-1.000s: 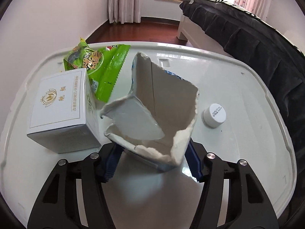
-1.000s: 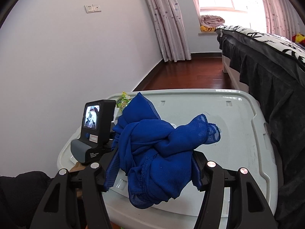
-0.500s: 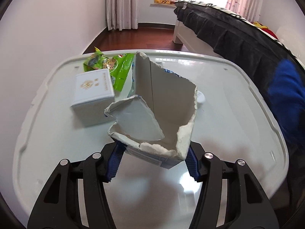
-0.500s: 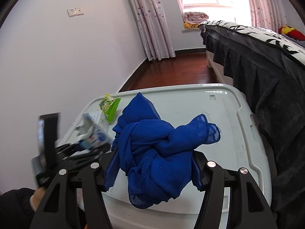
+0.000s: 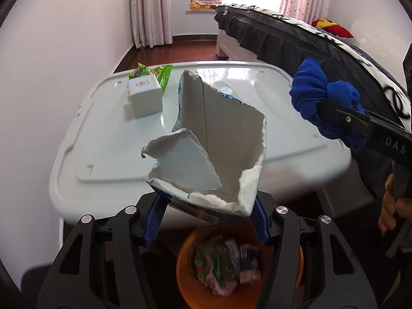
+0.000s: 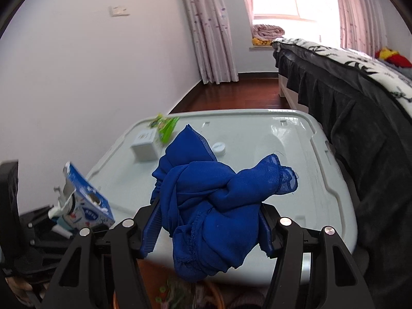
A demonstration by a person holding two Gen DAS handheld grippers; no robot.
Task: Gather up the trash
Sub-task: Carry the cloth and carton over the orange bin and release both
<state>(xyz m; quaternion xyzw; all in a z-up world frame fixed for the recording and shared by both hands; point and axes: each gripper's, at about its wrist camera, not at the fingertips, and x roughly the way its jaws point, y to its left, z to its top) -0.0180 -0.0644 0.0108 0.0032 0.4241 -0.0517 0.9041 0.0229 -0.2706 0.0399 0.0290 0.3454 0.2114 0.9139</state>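
My left gripper (image 5: pixel 207 212) is shut on a torn, opened white carton (image 5: pixel 219 139) and holds it in the air above an orange bin (image 5: pixel 188 280) full of wrappers. From the right wrist view the carton (image 6: pixel 85 203) shows its blue printed side at the left. My right gripper (image 6: pixel 208 226) is shut on a knotted blue cloth (image 6: pixel 213 198), held off the near edge of the white table; the cloth also shows in the left wrist view (image 5: pixel 319 97). The bin's rim (image 6: pixel 116 298) peeks in at the bottom.
On the white table (image 5: pixel 108 139) stand a small white box (image 5: pixel 145 95) and a green snack bag (image 5: pixel 161 73) at the far left. A white bottle cap (image 6: pixel 219 148) lies mid-table. A bed with a dark skirt (image 6: pixel 355 108) runs along the right.
My left gripper has pulled back from the table with the carton and now hangs over the orange bin. The right gripper has also drawn back a little with the cloth.
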